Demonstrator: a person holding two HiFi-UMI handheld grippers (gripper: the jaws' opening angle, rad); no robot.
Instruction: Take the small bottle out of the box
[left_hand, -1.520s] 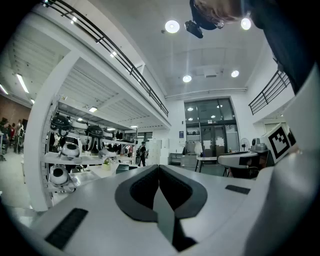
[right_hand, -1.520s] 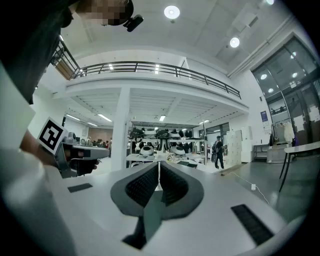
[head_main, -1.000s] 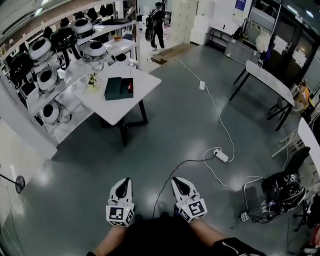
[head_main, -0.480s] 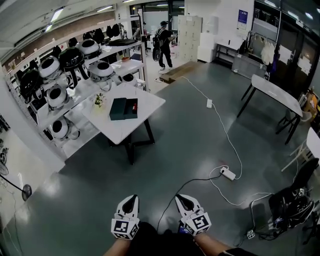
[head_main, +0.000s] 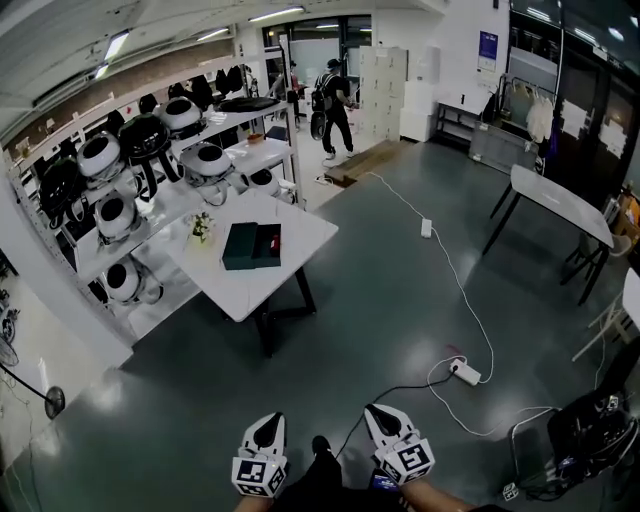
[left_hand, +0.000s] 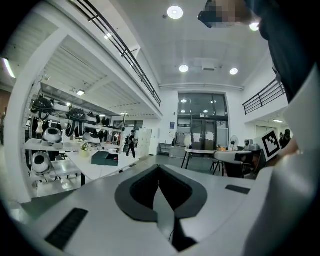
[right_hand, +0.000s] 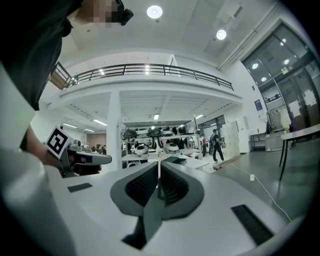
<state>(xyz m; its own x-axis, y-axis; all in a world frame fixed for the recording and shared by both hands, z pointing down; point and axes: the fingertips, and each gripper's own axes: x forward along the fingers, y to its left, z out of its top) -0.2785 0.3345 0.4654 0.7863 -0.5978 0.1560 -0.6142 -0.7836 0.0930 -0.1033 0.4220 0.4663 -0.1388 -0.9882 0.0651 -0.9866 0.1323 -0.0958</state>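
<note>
Spanning overhead, railing is recorded by right gripper view, not head view; box is set far beyond left gripper, right gripper, both closed empty.

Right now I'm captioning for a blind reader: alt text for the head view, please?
Left gripper and right gripper, both shut and empty, sit low in frame, far across a grey floor from a white table bearing a dark box. A person stands beyond.

The dark box lies flat and open on the white counter, with a small red item, too distant to identify, in its right half.
</note>
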